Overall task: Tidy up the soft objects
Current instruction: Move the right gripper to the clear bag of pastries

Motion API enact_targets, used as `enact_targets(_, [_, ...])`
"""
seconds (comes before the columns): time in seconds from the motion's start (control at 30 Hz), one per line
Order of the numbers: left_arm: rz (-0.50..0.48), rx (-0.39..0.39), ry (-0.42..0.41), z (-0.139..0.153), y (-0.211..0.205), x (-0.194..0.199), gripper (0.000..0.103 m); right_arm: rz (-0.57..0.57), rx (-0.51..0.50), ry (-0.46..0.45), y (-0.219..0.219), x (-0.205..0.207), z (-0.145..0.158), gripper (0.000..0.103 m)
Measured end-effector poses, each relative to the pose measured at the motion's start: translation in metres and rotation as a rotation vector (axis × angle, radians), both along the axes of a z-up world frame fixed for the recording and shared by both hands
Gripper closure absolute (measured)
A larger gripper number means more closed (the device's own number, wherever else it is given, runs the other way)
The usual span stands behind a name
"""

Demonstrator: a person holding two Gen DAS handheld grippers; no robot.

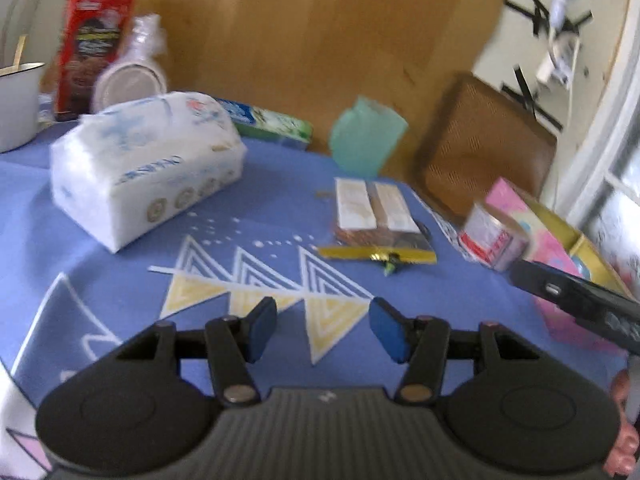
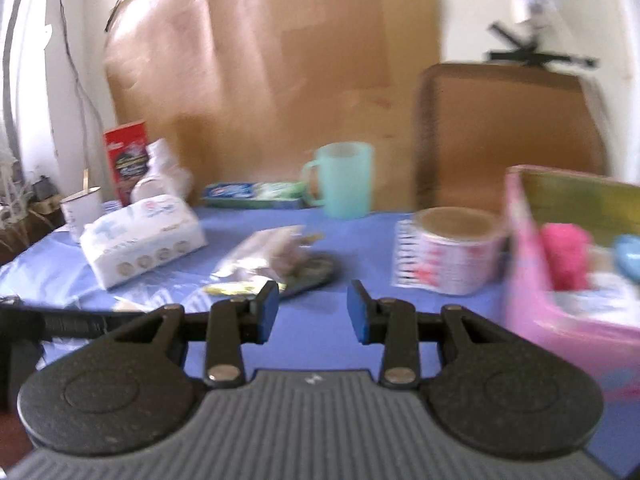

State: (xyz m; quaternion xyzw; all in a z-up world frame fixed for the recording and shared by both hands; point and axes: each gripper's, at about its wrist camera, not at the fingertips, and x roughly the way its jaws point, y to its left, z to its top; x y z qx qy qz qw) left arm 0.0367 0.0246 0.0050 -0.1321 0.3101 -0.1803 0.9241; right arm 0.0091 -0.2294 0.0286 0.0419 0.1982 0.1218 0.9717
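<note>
The white tissue pack (image 1: pixel 148 168) sits far left on the desk (image 1: pixel 280 208), lying free, and the pink box (image 2: pixel 560 300) on the right edge holds a pink fluffy thing (image 2: pixel 566 256) already. Left hand-held gripper (image 1: pixel 322 330) hovers wide open and empty; right hand-held gripper (image 2: pixel 313 311) likewise open, nothing gripped. Between them lie a snack packet (image 1: pixel 380 224) and a tape roll (image 1: pixel 494 238); a teal mug (image 2: pixel 344 178) stands behind. Writing is too blurred to read. Blue patterned cloth (image 1: pixel 256 280), brown cardboard backdrop (image 1: pixel 300 32)
</note>
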Motion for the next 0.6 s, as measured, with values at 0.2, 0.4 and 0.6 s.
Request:
enact_targets(0.2, [0.074,-0.088,-0.092,0.004,0.016,-0.009,0.032,0.049,0.067,0.144,0.024,0.062,-0.01,0.063])
enact_targets(0.4, [0.093,-0.155,-0.064,0.001,0.026,-0.004,0.032,0.05,0.151,0.213,0.017,0.067,-0.016,0.097])
enact_targets(0.6, [0.093,-0.142,-0.072,0.0,0.024,-0.007,0.028,0.048,0.027,0.056,0.004,0.007,0.015,0.101])
